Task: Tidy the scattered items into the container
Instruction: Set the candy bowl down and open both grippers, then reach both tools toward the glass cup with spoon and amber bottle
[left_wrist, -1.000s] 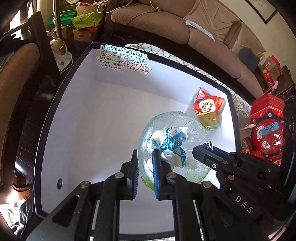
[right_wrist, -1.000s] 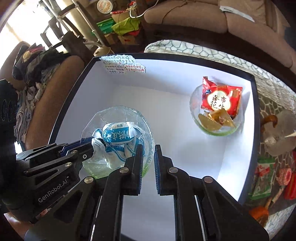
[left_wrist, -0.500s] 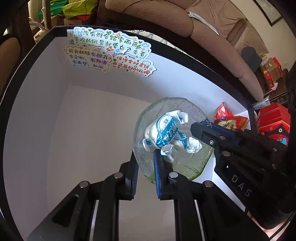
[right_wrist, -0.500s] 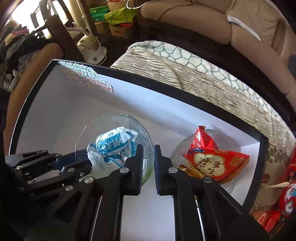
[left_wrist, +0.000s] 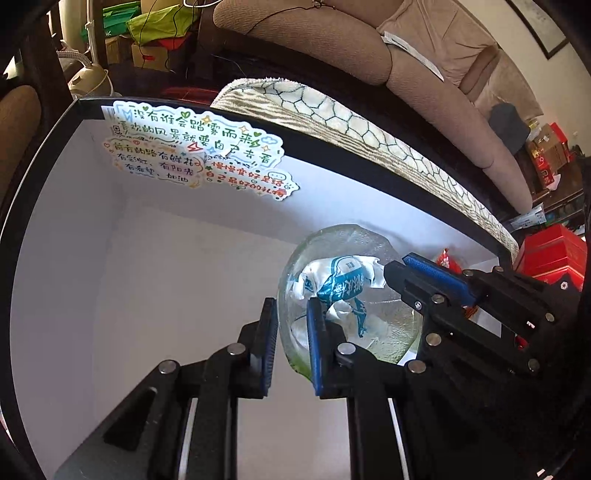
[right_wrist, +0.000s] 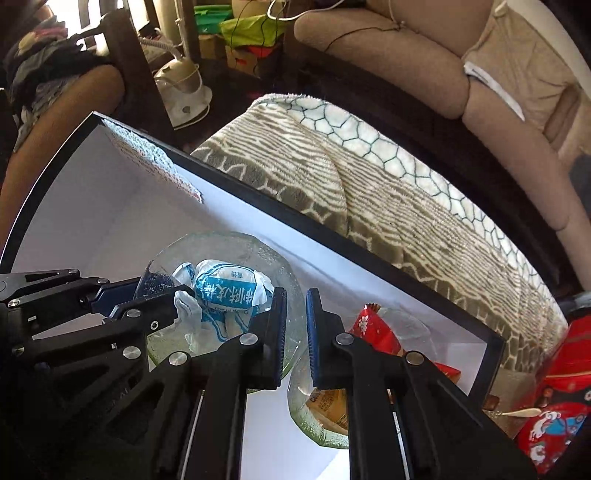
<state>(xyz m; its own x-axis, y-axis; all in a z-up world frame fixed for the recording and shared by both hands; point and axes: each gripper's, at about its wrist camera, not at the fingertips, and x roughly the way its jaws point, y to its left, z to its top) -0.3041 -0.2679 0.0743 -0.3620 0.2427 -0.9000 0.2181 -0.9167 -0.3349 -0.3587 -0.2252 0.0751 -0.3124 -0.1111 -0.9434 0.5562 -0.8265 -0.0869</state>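
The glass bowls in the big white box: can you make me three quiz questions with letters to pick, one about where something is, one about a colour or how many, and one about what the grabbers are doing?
1. Where is the blue-and-white wrapper?
A. In the glass bowl held by both grippers
B. On the sofa
C. On the patterned blanket

2. How many glass bowls are in the white box?
A. One
B. Two
C. Four

3. How is the right gripper set?
A. Wide open above the box
B. Shut on the rim of the glass bowl
C. Shut on the red snack packet

Answers:
1 A: the wrapper lies in the glass bowl, which the left gripper pinches too.
2 B: a second glass bowl, with the red snack packet, sits beside the first.
3 B: the rim runs between its closed fingers.
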